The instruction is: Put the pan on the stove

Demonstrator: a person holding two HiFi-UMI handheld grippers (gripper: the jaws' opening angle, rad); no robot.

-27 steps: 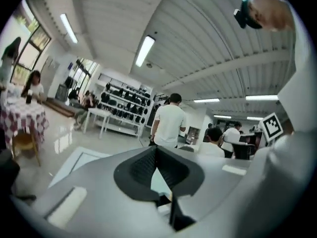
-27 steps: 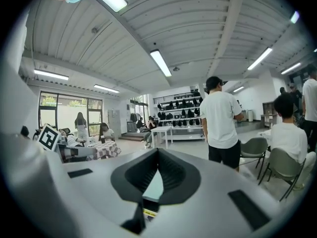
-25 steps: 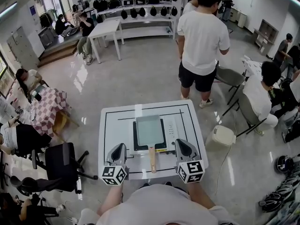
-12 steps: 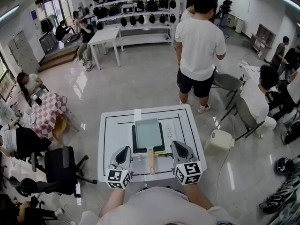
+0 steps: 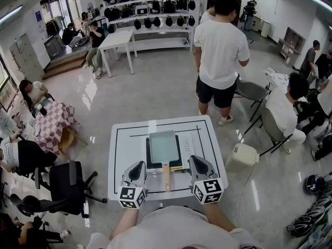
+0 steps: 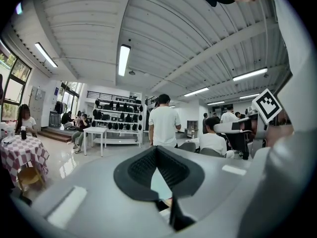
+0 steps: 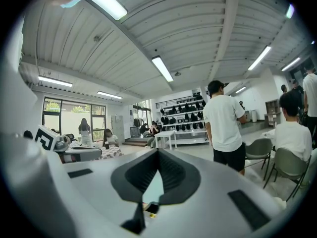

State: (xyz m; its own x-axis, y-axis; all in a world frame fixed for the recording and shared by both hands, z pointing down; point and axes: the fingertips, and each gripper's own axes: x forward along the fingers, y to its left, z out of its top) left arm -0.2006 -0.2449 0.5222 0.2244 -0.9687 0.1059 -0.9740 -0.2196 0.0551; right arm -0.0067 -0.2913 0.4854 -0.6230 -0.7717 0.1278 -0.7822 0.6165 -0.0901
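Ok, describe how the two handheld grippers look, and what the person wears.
Both match: the left gripper and right gripper have smooth light-grey shells tapering forward, dark ribbed fingers and a rear cube of black-and-white square markers. The person wears a light top.

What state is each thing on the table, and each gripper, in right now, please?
Pan: sits on the stove, handle toward the person, ungripped.
Stove: on the table, under the pan.
Left gripper: shut, empty.
Right gripper: shut, empty.
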